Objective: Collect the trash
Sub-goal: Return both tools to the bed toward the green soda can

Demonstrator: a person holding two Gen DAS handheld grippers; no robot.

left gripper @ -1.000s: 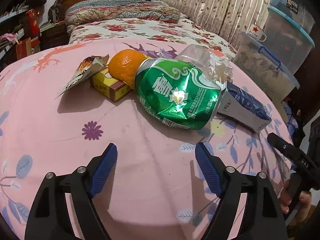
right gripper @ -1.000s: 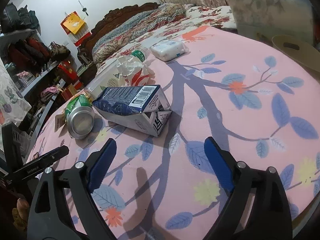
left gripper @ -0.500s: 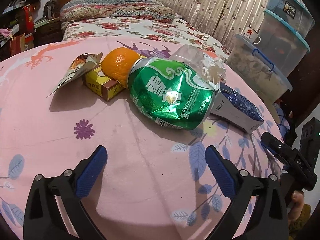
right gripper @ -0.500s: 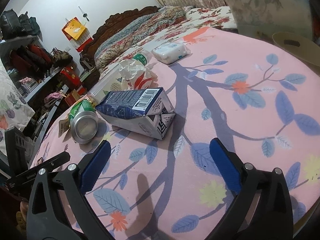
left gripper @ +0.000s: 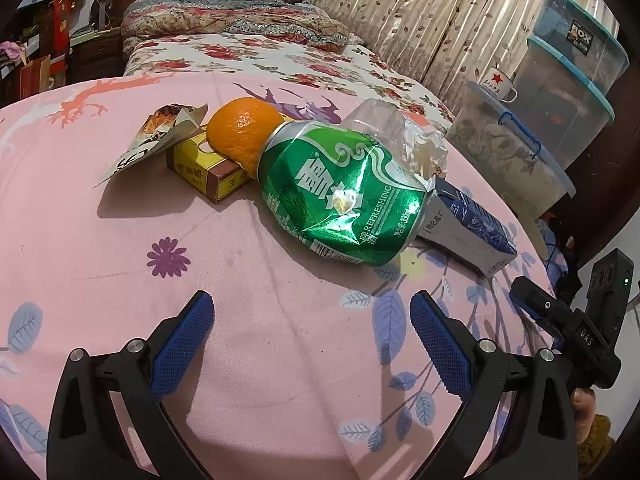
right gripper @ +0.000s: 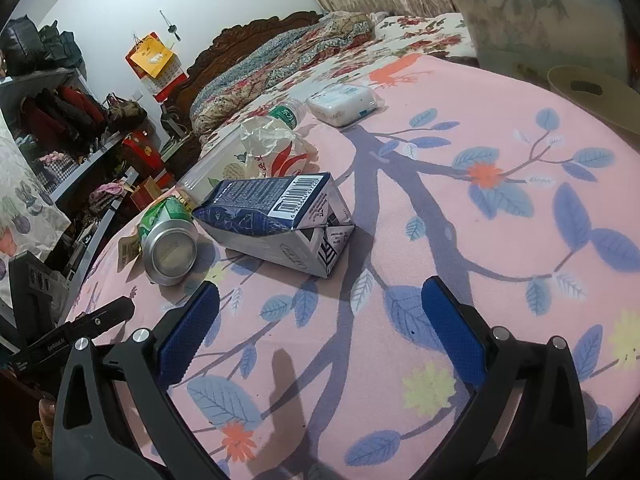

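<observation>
Both of your grippers hang wide open and empty over the pink tablecloth (left gripper: 248,320), left gripper (left gripper: 310,344) lined up on the dented green can (left gripper: 340,200), right gripper (right gripper: 320,336) facing the blue carton (right gripper: 276,216). Nothing's collected yet, I'd say. Next: ease forward, straddle the can lying mid-cloth against the orange (left gripper: 242,130), and squeeze gently.

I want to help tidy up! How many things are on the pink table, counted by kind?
Crushed green metal can: 1
Blue and white paper carton: 1
Clear plastic bottle: 1
Crumpled white plastic bag: 1
Torn foil snack wrapper: 1
Yellow and maroon cardboard box: 1
Round orange fruit: 1
White tissue pack: 1
Total: 8
</observation>
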